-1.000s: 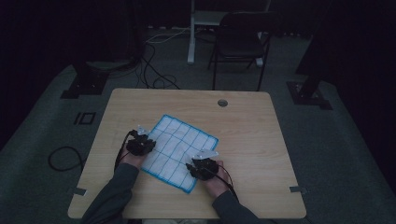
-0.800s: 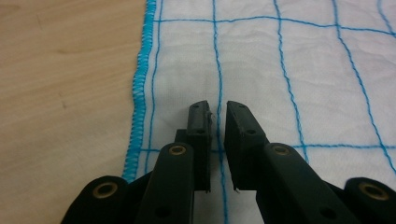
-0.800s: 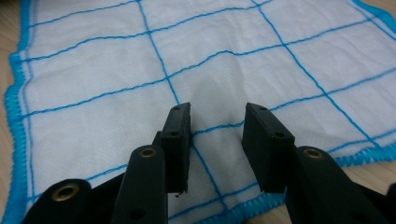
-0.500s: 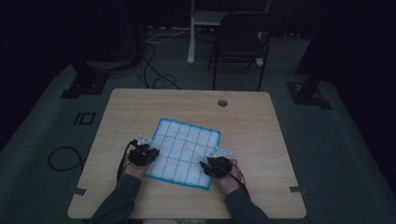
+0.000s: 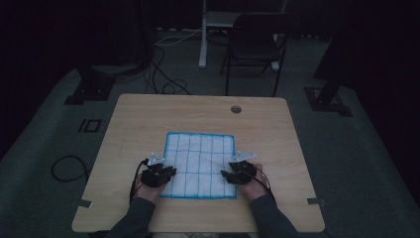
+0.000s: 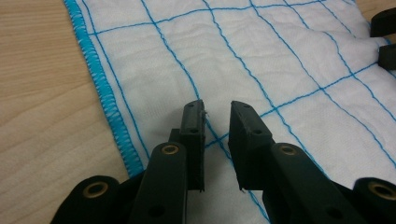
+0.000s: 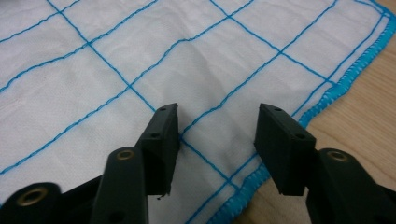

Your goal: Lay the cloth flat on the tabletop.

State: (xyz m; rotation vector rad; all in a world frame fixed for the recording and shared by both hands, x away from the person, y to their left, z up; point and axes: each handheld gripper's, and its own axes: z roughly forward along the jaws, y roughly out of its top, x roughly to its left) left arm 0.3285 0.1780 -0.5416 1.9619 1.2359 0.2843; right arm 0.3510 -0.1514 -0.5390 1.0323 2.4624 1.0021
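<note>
Cloth, white with a blue grid and blue stitched hem, lies spread flat on the wooden bench, square to the near edge and a little toward the person's side.

Left gripper sits at the cloth's near left corner region; right gripper at the near right. Both low over the fabric.

Left gripper view: left gripper fingers stand a narrow gap apart, nothing between them, tips just above a grid line, with the hemmed left edge close beside. No fold of cloth pinched.

Right gripper view: right gripper fingers spread wide, empty, hovering over the near right part of the cloth; hem runs just beside the right-hand finger, bare bench beyond it.

Step in hand, as I judge it: cloth laid out and squared, both grippers positioned for a two-handed pick at the near edge, likely the start of a fold. Nothing gripped yet.

Next move calls for: each gripper shifting outward or back to reach the hem or corner, tips lowered to the bench so one finger slips under the edge, then closing. The left needs a wider opening first. Both should lift evenly to keep the fabric from skewing.
</note>
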